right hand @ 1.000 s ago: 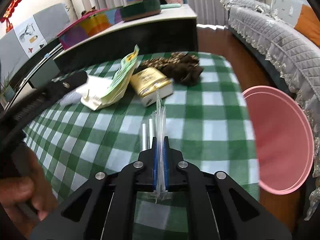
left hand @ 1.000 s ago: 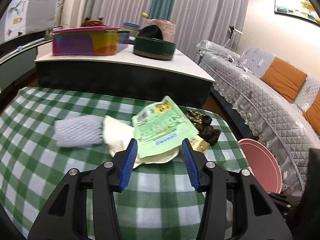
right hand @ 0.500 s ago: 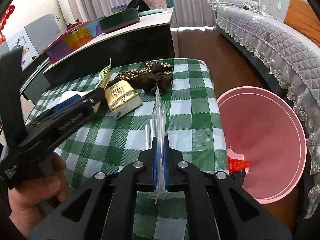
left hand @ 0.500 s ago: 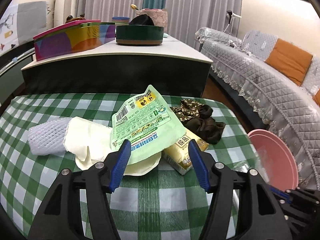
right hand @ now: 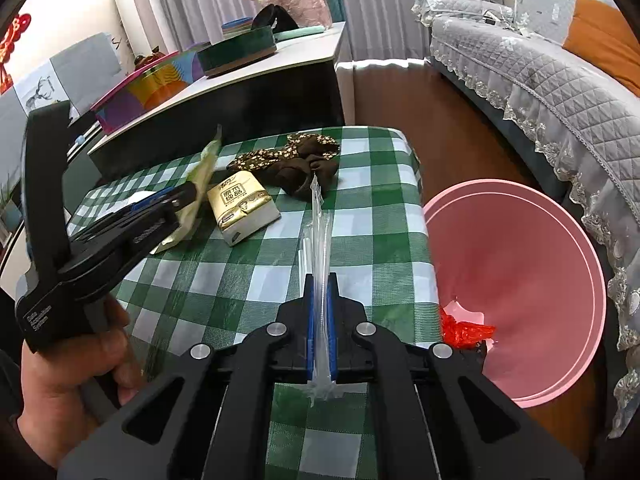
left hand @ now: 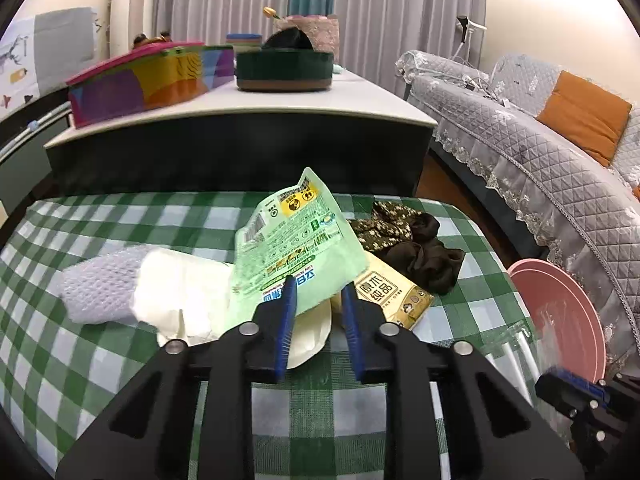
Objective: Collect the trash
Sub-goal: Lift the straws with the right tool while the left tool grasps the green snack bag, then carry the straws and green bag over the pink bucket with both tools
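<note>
Living-room setup: a low table with a green-checked cloth [left hand: 100, 360], grey sofa [left hand: 560, 168] off to one side, and a pink bin [right hand: 540, 280] sitting on the floor just past the table edge with a scrap of red wrapper [right hand: 464, 330] already in it.

Left gripper [left hand: 316, 300] is closing its jaws on the lower edge of the green wrapper [left hand: 296, 240] – the edge sits between the blue pads, though I can't tell if they're fully pressing yet. That wrapper leans over a cream tissue [left hand: 180, 292], with white foam netting [left hand: 100, 284] just beside it, and a gold tissue pack [left hand: 392, 292] and a dark scrunchie [left hand: 416, 248] on the other side.

Right gripper [right hand: 320, 308] has its jaws pressed together on a clear plastic sleeve [right hand: 318, 240], held over the table near the bin.

My take for doing this step well – bite only the wrapper's edge so the tissue underneath doesn't come along, let the pads close fully before lifting, then go straight up. Meanwhile the sleeve could go into the bin.
</note>
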`<state>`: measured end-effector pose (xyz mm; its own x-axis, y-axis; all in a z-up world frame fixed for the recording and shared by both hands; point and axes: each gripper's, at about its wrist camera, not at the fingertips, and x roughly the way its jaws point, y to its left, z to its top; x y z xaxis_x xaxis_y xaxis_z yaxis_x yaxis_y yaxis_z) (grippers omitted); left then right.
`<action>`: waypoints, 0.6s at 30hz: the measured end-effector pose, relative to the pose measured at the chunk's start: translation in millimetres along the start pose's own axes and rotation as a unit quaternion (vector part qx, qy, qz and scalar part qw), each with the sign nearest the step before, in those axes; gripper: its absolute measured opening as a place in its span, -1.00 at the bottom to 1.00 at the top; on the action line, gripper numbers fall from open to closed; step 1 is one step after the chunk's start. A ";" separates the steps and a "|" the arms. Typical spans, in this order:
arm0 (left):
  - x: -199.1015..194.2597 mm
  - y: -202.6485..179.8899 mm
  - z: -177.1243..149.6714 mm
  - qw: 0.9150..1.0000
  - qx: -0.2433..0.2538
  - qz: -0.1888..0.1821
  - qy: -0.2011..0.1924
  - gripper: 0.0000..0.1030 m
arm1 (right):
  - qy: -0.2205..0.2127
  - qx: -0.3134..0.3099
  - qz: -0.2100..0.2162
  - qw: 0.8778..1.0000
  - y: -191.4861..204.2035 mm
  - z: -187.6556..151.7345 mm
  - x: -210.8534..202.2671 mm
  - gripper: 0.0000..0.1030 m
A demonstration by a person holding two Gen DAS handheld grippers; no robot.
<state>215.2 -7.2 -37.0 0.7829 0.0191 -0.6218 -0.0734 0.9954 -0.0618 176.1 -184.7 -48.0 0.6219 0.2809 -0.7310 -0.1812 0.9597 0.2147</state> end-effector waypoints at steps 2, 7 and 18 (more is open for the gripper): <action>-7.8 0.7 0.5 1.000 0.002 0.002 -0.007 -0.84 | -0.004 0.000 -0.001 1.000 -0.2 0.5 -3.9 -0.90; -27.4 4.9 3.1 1.000 0.003 0.008 -0.024 -0.95 | -0.016 -0.002 0.000 1.000 0.5 0.3 -14.7 -0.90; -76.6 8.9 2.9 0.999 0.003 -0.010 -0.043 -0.96 | -0.045 0.007 -0.001 0.999 -4.6 2.2 -45.0 -0.90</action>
<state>156.4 0.5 12.4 0.8340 0.0077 -0.5517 -0.0539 0.9963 -0.0675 150.6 -201.7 -14.7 0.6878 0.2768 -0.6711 -0.1690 0.9601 0.2228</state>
